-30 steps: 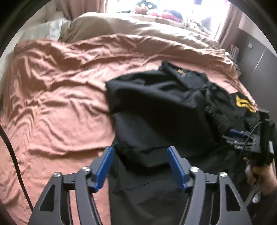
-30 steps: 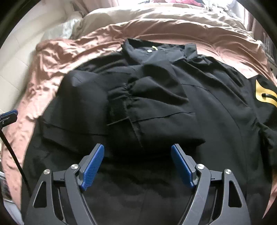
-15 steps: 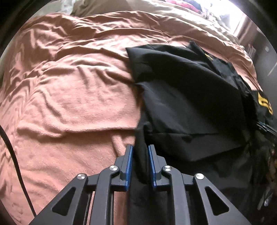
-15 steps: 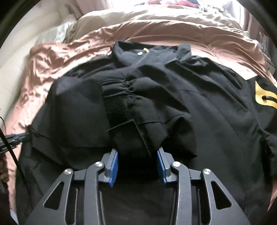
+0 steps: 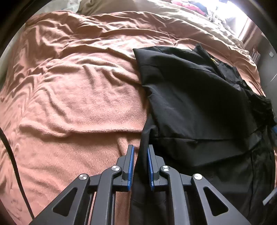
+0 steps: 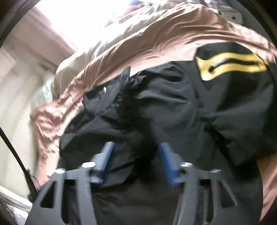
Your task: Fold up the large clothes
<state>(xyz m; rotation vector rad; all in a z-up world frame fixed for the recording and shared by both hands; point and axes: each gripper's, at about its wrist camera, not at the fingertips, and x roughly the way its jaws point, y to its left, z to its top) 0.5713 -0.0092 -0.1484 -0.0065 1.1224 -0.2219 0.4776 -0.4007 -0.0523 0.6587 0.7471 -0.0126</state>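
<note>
A large black jacket [image 5: 193,97] lies on a pink-brown bed cover [image 5: 72,90], its left side folded over the body. My left gripper [image 5: 140,152] is shut on the jacket's near left edge, with black cloth pinched between the blue pads. In the blurred right wrist view the jacket [image 6: 164,110] is bunched and lifted, and a yellow emblem [image 6: 230,66] shows on its right sleeve. My right gripper [image 6: 135,150] is closed on a thick bunch of the jacket's folded sleeve, with the pads held apart by the cloth.
A beige duvet [image 5: 155,15] lies across the far end of the bed under a bright window. A black cable [image 5: 12,155] hangs at the left. A pale wall [image 6: 15,86] stands left of the bed.
Both grippers closed on the jacket from wide open a second ago. In the last half second the right gripper lifted and swung its bunch of cloth, blurring the view. The left gripper held still.
</note>
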